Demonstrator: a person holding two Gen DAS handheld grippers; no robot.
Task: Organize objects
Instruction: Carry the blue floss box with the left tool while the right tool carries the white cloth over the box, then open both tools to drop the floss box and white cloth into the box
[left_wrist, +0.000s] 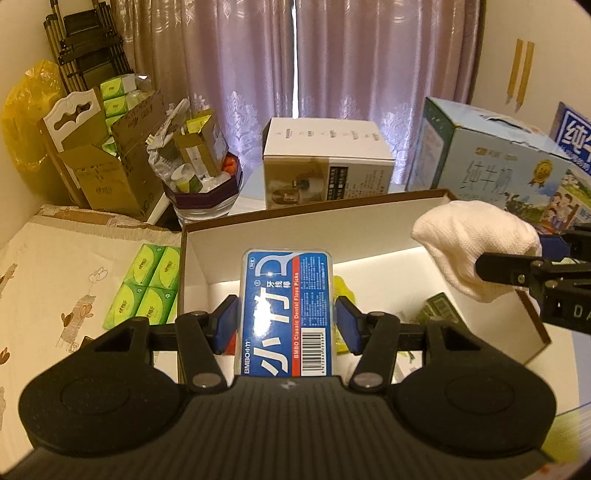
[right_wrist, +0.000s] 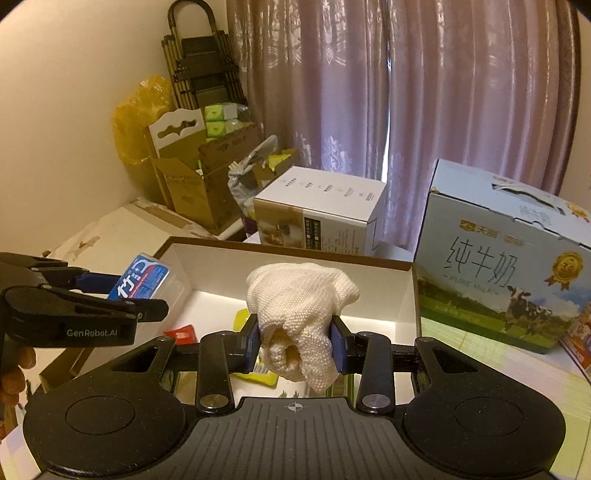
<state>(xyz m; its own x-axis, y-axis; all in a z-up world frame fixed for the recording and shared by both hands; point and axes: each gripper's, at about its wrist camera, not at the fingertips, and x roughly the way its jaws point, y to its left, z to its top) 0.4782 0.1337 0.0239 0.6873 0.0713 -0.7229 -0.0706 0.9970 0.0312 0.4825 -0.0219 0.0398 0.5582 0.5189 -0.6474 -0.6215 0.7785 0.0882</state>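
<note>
My left gripper (left_wrist: 288, 319) is shut on a blue dental floss pick box (left_wrist: 288, 310), held above the left part of an open white storage box (left_wrist: 295, 229). It also shows in the right wrist view (right_wrist: 142, 282). My right gripper (right_wrist: 295, 343) is shut on a white knitted cloth bundle (right_wrist: 299, 306), held over the same storage box (right_wrist: 406, 295); the cloth also shows in the left wrist view (left_wrist: 476, 247). Small yellow (right_wrist: 242, 317), red (right_wrist: 181, 334) and green (left_wrist: 441, 314) packets lie inside the box.
A green tissue multipack (left_wrist: 147, 291) lies left of the storage box. A white carton (left_wrist: 325, 170) and a blue milk carton (right_wrist: 506, 273) stand behind it. Open cardboard boxes (left_wrist: 107, 173), a full bin (left_wrist: 203, 184) and curtains are at the back.
</note>
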